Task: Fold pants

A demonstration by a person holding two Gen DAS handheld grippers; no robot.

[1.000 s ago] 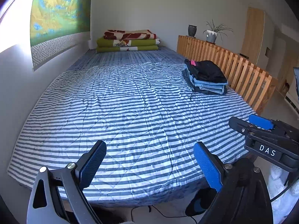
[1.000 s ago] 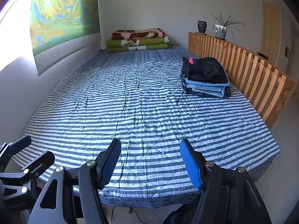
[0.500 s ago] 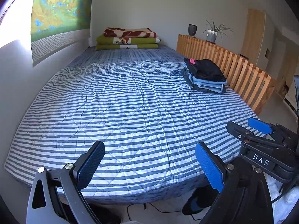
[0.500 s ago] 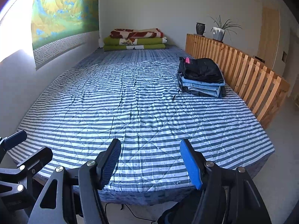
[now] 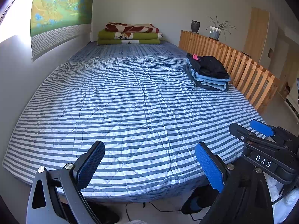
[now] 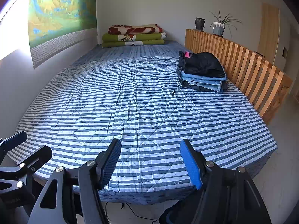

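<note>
Two grippers hang side by side just off the foot of the bed, both angled down toward the striped quilt (image 5: 142, 100). The left gripper (image 5: 149, 165) has its jaws spread wide with nothing between them; the right gripper (image 6: 151, 161) is likewise parted and empty, and its opening has not altered over the last second. Compared with a second ago the near edge of the quilt sits a little higher in both views and more floor shows beneath it, so the view of each has tipped or pulled back slightly, though neither hand has really travelled. That reads as a pause between garments rather than a fold under way.

The only pants in sight are in the stack of folded pants (image 6: 202, 72) on the right side of the bed, just beside the wooden slatted rail (image 6: 248, 71): black pairs on top, light denim below, a pink tag at the far corner. No unfolded pair lies on the quilt, so the next one must probably come from somewhere out of view.

Folded blankets (image 5: 129, 34) rest at the head of the bed, well apart. A vase (image 6: 200, 23) and potted plant (image 6: 218, 27) stand on the rail. A cable (image 6: 130, 212) trails on the floor below the bed edge. The middle of the quilt is wrinkled but bare, and nothing blocks it.
</note>
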